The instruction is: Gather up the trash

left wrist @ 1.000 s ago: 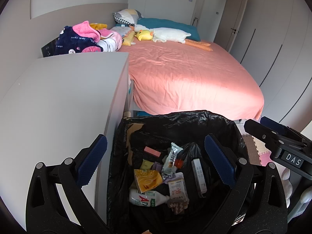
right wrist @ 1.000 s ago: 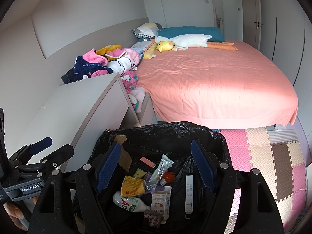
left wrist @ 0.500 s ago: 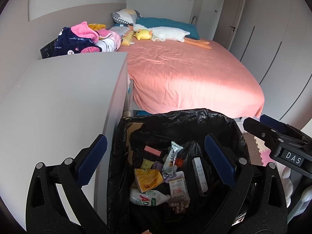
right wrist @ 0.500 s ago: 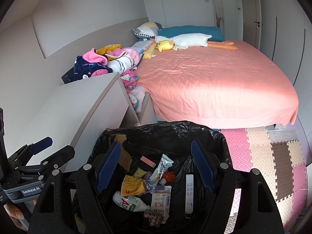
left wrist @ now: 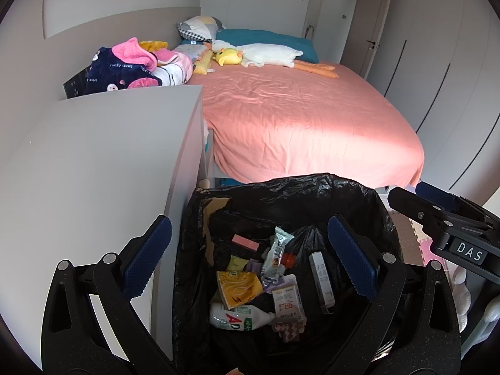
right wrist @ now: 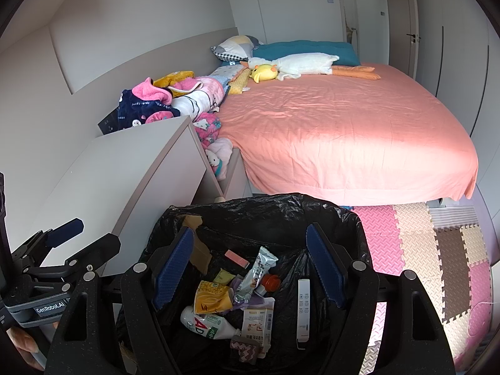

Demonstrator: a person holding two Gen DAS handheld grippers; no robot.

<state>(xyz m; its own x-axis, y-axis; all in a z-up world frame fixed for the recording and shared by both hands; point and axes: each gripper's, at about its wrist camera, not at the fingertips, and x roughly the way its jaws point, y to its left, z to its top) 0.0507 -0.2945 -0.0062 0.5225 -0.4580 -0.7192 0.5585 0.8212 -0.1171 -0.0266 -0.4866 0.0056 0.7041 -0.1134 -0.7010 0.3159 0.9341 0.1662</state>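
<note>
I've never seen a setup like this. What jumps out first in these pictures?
Probably the black trash bag right in front, already holding wrappers, a white bottle and a white remote. Two open tongs frame it: the right tongs over the bag and the left tongs beside them. Behind stretches a big bed with a salmon-pink sheet, a white plush goose lying near its pillows.

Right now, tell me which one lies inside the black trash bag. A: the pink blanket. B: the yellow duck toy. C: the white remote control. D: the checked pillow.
C: the white remote control lies among the wrappers inside the black trash bag, while the yellow duck toy, checked pillow and pink blanket are all up on or beside the bed.
</note>
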